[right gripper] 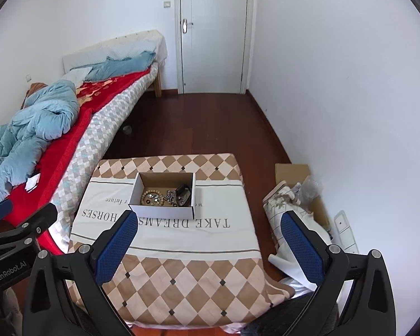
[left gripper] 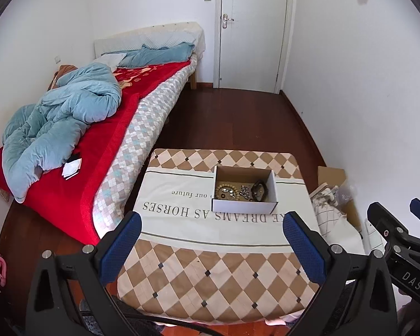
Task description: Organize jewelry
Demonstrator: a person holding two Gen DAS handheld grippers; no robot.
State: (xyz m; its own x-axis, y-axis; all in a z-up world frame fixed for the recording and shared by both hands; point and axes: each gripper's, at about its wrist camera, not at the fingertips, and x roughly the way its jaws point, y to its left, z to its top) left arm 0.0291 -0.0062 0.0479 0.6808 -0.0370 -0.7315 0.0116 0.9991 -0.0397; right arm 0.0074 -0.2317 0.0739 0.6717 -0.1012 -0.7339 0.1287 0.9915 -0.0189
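Note:
A small open cardboard box (left gripper: pixel 243 208) (right gripper: pixel 162 211) stands on the cloth-covered table (left gripper: pixel 210 266) (right gripper: pixel 182 280). Inside lie a wooden bead bracelet (left gripper: pixel 224 191) (right gripper: pixel 149 197), a heap of small silver pieces (left gripper: pixel 245 191) (right gripper: pixel 168 196) and a dark bracelet (left gripper: pixel 259 189) (right gripper: pixel 182 191). My left gripper (left gripper: pixel 212 225) is open above the table's near part, well short of the box. My right gripper (right gripper: pixel 210 224) is open too, held back from the box with nothing between its fingers. Each gripper shows at the other view's edge.
A bed (left gripper: pixel 98 140) (right gripper: pixel 56 140) with a red blanket and a blue duvet runs along the left. Flat cardboard, folded cloth and a clear bag (left gripper: pixel 336 198) (right gripper: pixel 296 196) lie on the floor right of the table. A white door (left gripper: pixel 252 28) is at the back.

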